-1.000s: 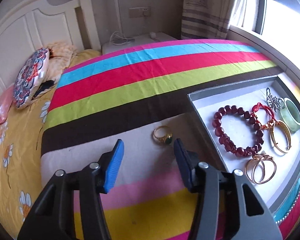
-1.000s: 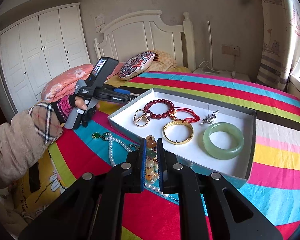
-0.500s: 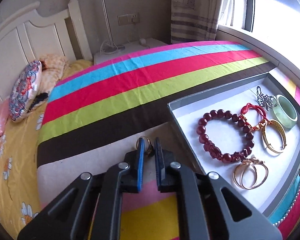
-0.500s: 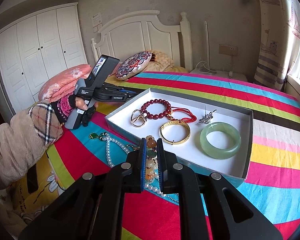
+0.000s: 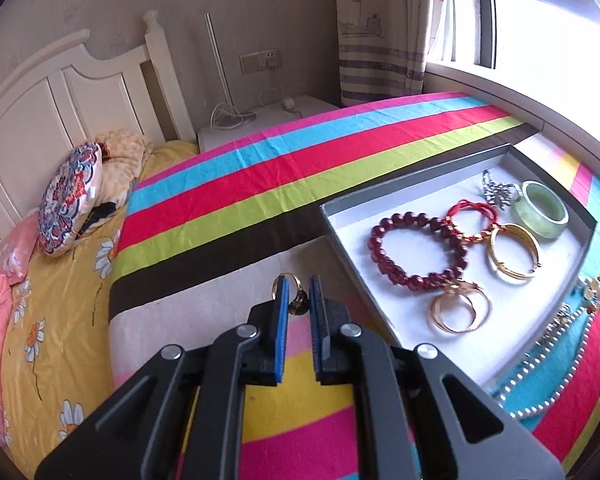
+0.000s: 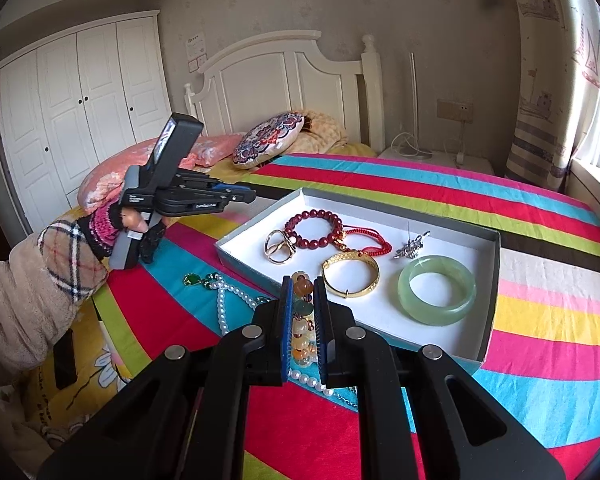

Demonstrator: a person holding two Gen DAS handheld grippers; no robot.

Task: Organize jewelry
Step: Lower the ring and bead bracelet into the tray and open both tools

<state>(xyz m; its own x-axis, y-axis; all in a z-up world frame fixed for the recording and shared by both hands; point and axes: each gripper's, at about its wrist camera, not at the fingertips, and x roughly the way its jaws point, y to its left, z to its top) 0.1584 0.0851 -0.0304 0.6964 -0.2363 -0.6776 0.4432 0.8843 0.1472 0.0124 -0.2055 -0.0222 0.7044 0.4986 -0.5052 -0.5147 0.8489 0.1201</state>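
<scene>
In the left wrist view, the left gripper (image 5: 298, 300) has closed on the gold ring (image 5: 296, 294) with a dark stone. A second ago its jaws stood wide around the ring as it lay on the striped bedspread (image 5: 260, 168); now the blue pads pinch it and it sits clear of the cloth, just beside the near corner of the white tray (image 5: 460, 336). Inside the tray lie the dark red bead bracelet (image 5: 416, 248), a gold bangle (image 5: 514, 250) and a green jade bangle (image 5: 544, 210).

In the right wrist view, the right gripper (image 6: 303, 312) stays clamped narrow on a string of amber and green beads (image 6: 302, 308) at the tray's near edge, unchanged. A pearl necklace (image 6: 224, 304) lies on the bedspread beside it. The left gripper's tips now point toward the tray.
</scene>
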